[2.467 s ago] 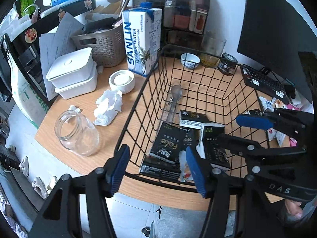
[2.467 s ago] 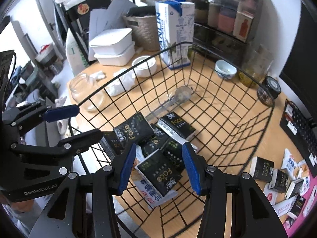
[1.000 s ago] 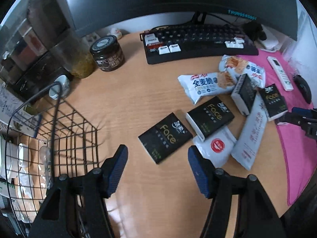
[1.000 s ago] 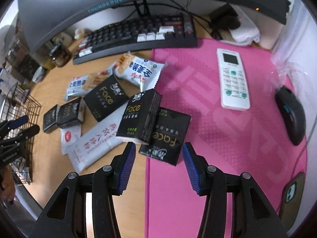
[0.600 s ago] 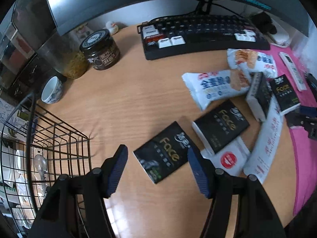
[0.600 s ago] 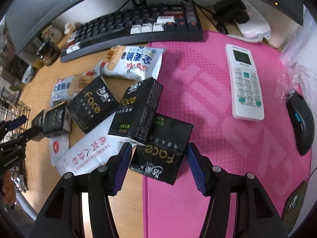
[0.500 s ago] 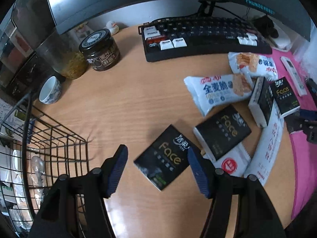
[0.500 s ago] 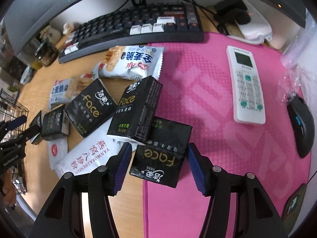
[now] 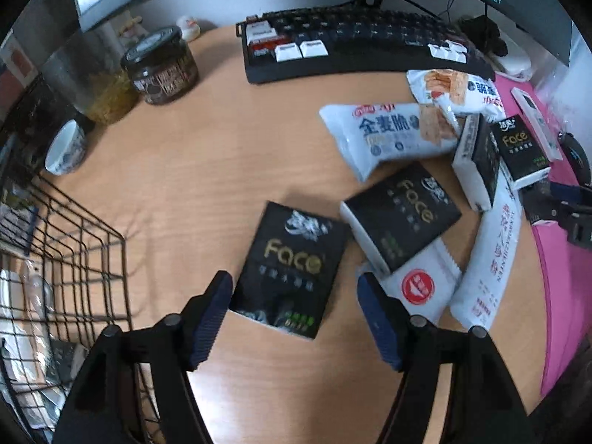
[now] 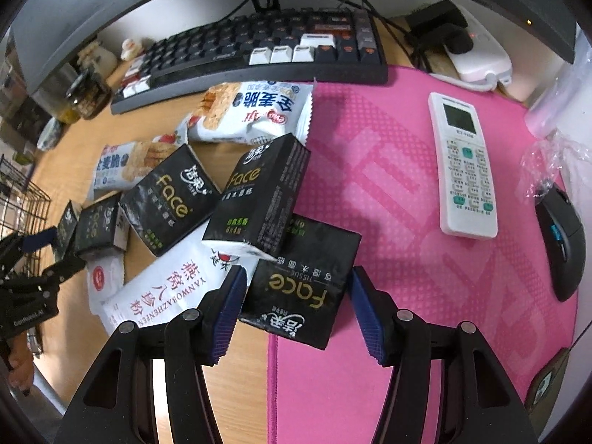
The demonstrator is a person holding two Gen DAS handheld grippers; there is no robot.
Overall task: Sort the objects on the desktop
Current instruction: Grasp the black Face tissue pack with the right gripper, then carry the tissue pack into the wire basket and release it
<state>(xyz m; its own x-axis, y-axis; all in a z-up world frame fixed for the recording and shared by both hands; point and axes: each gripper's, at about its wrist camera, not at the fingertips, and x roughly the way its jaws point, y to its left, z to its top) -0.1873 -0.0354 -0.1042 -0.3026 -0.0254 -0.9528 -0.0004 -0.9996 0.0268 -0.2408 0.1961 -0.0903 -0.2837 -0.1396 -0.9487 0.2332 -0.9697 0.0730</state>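
Left hand-held gripper (image 9: 294,309) gapes wide, empty — black tissue pack (image 9: 292,266) lies between its pads, untouched.

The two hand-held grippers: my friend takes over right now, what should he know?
Left hand-held gripper: open, straddling a black tissue pack on the wooden desk, not squeezing.
Right hand-held gripper: open around another black pack at the pink mat's edge.
Done: some packs already lie in the wire basket.
Left: grip both packs, then sort the remaining packs and snack bags.
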